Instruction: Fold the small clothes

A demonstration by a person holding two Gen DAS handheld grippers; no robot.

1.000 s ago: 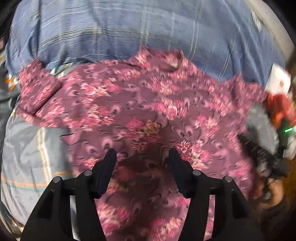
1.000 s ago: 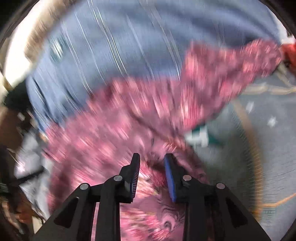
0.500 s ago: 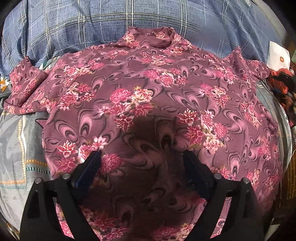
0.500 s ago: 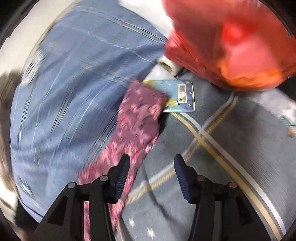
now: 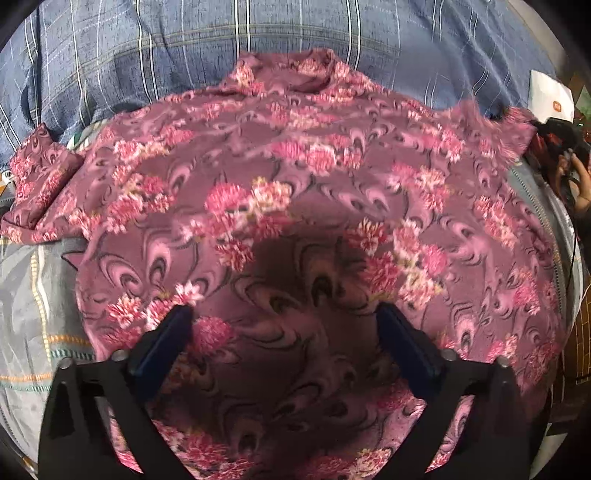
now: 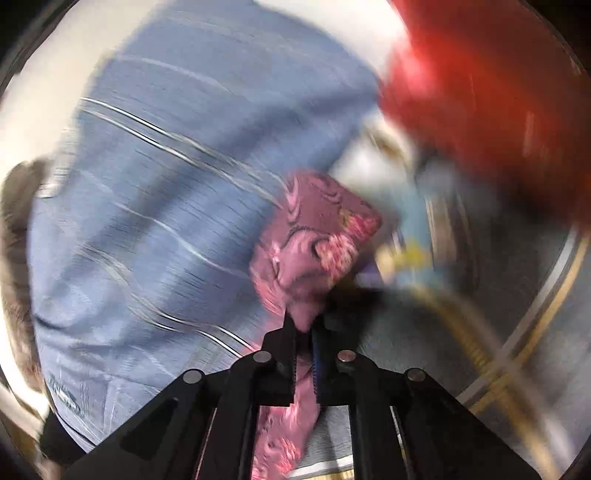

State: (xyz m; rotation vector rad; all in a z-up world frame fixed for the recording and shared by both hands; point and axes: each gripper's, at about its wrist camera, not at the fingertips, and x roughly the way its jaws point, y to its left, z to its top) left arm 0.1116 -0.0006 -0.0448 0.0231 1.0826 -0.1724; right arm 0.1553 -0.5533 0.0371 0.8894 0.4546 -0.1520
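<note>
A small purple top with pink flowers (image 5: 295,177) lies spread flat, its collar at the far side and a sleeve out to each side. My left gripper (image 5: 284,325) hovers close over the lower middle of the top, its jaws wide open with only flat cloth beneath them. In the right wrist view one sleeve of the top (image 6: 317,236) sticks up, and my right gripper (image 6: 304,332) is shut on that sleeve near its cuff. This view is blurred by motion.
A blue plaid blanket (image 5: 258,33) lies beyond the collar. Grey bedding with striped bands (image 5: 33,295) is under the top at the left. A red bag (image 6: 491,92) sits at the right wrist view's upper right. A white card (image 5: 550,96) and a person's hand (image 5: 580,184) are at the far right.
My left gripper opened wide and sank closer over the top. My right gripper swept sideways to the sleeve, opened, then shut on it.
</note>
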